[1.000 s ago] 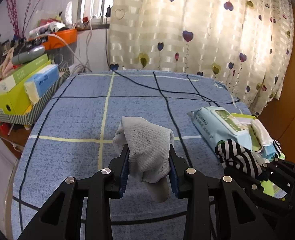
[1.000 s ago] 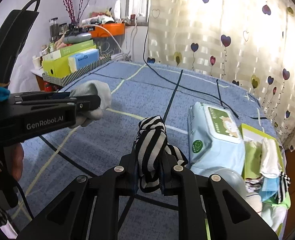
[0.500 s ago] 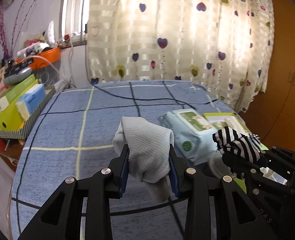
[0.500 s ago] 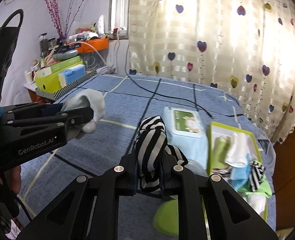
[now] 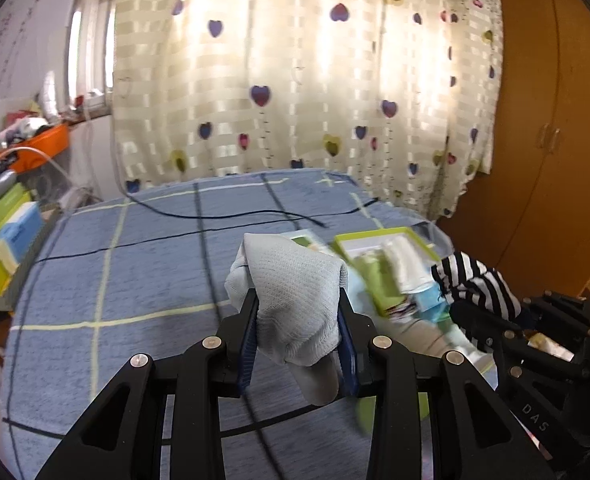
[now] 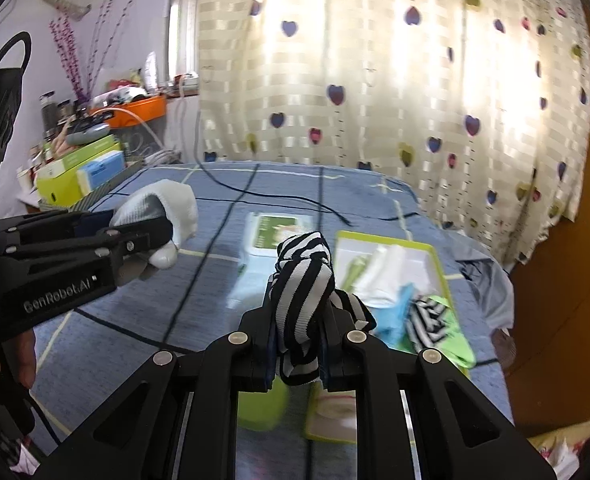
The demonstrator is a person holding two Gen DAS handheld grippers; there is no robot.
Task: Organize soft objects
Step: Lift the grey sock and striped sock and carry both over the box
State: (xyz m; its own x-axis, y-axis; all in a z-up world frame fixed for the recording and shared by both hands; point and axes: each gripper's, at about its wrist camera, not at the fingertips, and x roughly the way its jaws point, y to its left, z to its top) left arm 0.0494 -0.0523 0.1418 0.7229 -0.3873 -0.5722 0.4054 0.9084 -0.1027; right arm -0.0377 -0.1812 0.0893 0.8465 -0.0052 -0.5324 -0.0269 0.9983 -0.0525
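Observation:
My left gripper is shut on a rolled grey sock and holds it above the blue bed; it also shows in the right wrist view. My right gripper is shut on a black-and-white striped sock, which shows at the right of the left wrist view. A green tray holding several folded socks lies on the bed just ahead and right of the right gripper; it also shows in the left wrist view.
A pale blue wipes pack lies left of the tray. A black cable crosses the bed. Green and blue boxes stand on a cluttered shelf at the left. A heart-patterned curtain hangs behind; a wooden wardrobe stands at the right.
Both grippers have swung to the right, socks still held. The tray and wipes pack have come nearer the middle of both views.

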